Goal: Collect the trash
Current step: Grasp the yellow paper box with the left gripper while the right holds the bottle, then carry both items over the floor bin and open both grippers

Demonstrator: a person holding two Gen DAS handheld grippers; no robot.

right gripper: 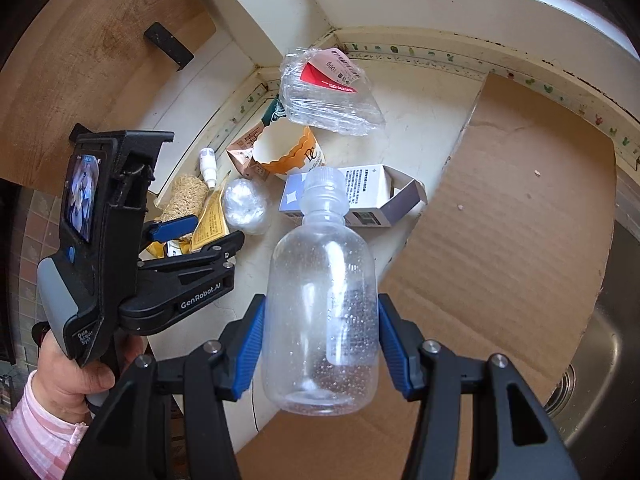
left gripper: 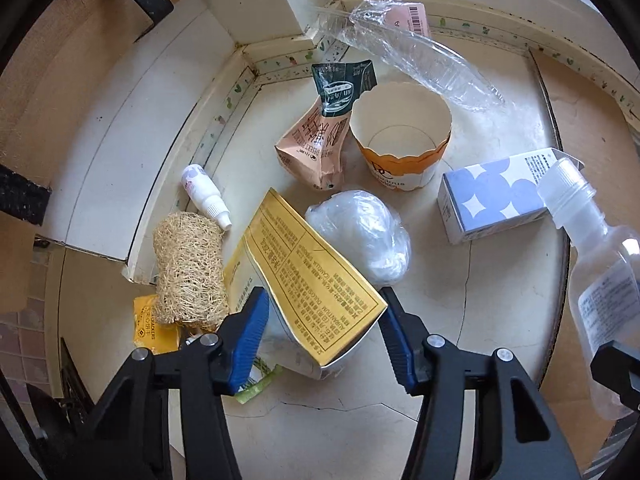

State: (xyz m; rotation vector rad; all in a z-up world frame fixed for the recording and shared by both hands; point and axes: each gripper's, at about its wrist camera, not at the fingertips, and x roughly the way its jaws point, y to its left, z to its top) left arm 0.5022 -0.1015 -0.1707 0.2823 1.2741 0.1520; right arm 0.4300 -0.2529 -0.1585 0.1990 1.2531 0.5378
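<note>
A yellow and white carton (left gripper: 316,280) lies tilted on the cream counter (left gripper: 460,320). My left gripper (left gripper: 324,320) points down over it, and both blue pads (left gripper: 250,328) touch its sides. The right wrist view shows that left gripper (right gripper: 208,232) from the side, with the carton (right gripper: 210,220) between its fingers. My right gripper (right gripper: 320,332) is shut on a clear plastic bottle (right gripper: 324,300) with a white cap, held off the counter. The same bottle (left gripper: 600,280) shows at the right edge of the left wrist view.
Loose on the counter are a paper cup (left gripper: 400,140), a crumpled pink carton (left gripper: 316,144), a blue-and-white box (left gripper: 492,200), balled plastic wrap (left gripper: 360,236), a loofah (left gripper: 188,268), a small white bottle (left gripper: 204,192) and a clear tray (left gripper: 404,52). Cardboard (right gripper: 520,208) and a steel sink (right gripper: 592,360) lie right.
</note>
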